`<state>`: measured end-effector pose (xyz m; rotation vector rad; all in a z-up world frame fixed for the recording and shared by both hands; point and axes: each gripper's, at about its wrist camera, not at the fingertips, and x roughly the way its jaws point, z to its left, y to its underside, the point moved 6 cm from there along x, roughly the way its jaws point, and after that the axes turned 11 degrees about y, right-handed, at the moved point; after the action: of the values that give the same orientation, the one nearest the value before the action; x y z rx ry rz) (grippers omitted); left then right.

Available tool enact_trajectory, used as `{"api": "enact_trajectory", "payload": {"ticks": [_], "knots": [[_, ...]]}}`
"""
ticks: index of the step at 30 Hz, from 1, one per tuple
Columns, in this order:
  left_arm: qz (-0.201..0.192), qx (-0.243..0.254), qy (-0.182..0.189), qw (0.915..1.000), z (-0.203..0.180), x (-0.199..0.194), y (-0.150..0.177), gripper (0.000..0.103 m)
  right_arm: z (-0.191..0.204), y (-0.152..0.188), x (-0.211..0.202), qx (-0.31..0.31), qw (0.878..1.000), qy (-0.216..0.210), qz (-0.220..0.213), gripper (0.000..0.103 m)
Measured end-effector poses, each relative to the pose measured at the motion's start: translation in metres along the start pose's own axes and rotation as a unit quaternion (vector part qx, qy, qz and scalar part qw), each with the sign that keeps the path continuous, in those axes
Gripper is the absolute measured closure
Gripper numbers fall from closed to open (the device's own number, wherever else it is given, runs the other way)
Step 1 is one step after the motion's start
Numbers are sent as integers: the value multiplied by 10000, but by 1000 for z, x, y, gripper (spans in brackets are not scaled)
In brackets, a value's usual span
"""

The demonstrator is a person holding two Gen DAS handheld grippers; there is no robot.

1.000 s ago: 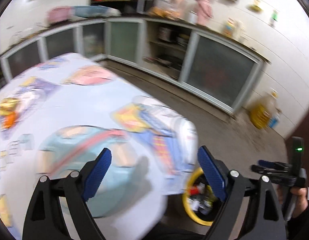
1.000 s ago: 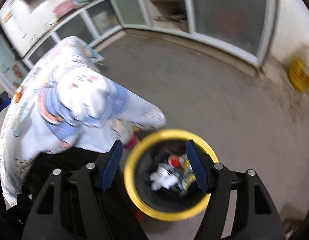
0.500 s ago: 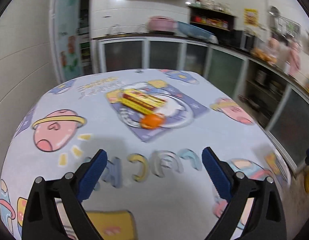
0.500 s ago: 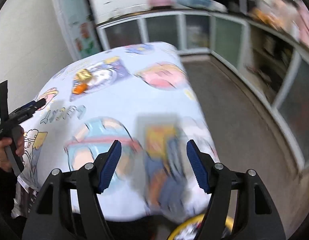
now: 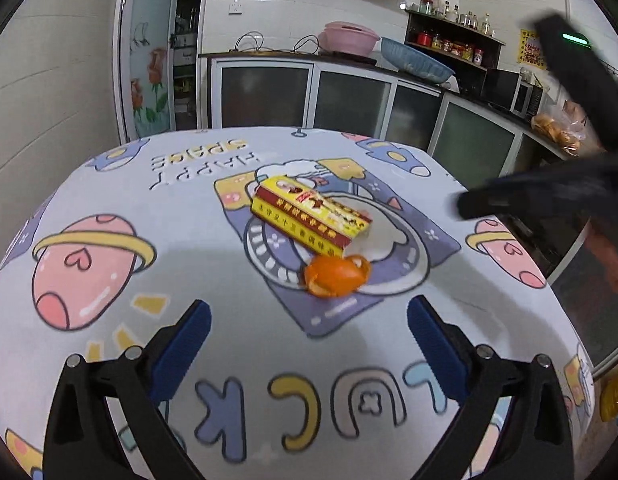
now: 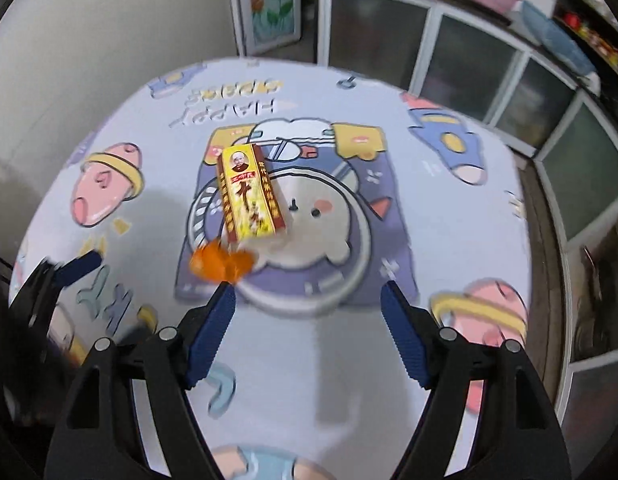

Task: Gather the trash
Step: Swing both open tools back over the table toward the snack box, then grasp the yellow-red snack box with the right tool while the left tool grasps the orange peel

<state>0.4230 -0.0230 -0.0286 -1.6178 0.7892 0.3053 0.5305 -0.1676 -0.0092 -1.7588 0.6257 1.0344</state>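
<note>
**Two pieces of trash left on the desk, both jaws empty**

Your left gripper [image 5: 309, 336] hangs over the near part of the desk [image 5: 109, 184], its jaws spreading to nearly their widest with nothing between them. That width looks like preparation for a broad item, not a grip on anything.

Moving right in the left wrist view, the trash lies ahead at about 12 o'clock from those jaws: a yellow-and-red carton [image 5: 311, 218] lying flat on the cartoon tablecloth, one end open toward you. An orange peel [image 5: 336, 277] lies at the carton's near end, touching it or just beside it; I cannot tell which. Lying flat, the carton probably offers its narrow width to a grip from above.

At 2 o'clock in that view your right gripper [image 5: 465, 206] reaches in, blurred. Seen from its own camera, the right gripper [image 6: 307, 312] has its jaws opening and empty. The carton [image 6: 249, 196] sits at 11 o'clock beyond them, and the peel [image 6: 221, 264] lies just past the left fingertip [image 6: 225, 300], apart from it as far as the blur allows.

Neither piece has been picked up yet.
</note>
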Motion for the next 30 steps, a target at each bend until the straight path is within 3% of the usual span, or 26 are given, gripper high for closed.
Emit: {"api": "enact_trajectory", "payload": {"ticks": [8, 19, 27, 30], "knots": [[219, -131, 89, 9996, 8, 29, -2, 8, 30, -40, 66, -197, 9971, -126, 723, 31], [653, -352, 442, 9963, 8, 62, -1, 8, 47, -53, 89, -309, 9940, -331, 994, 22], [793, -580, 582, 9935, 9, 77, 2, 8, 52, -51, 110, -70, 9906, -401, 1305, 22], [804, -608, 583, 9932, 9, 79, 3, 14, 56, -49, 114, -9, 9895, -504, 1357, 22]]}}
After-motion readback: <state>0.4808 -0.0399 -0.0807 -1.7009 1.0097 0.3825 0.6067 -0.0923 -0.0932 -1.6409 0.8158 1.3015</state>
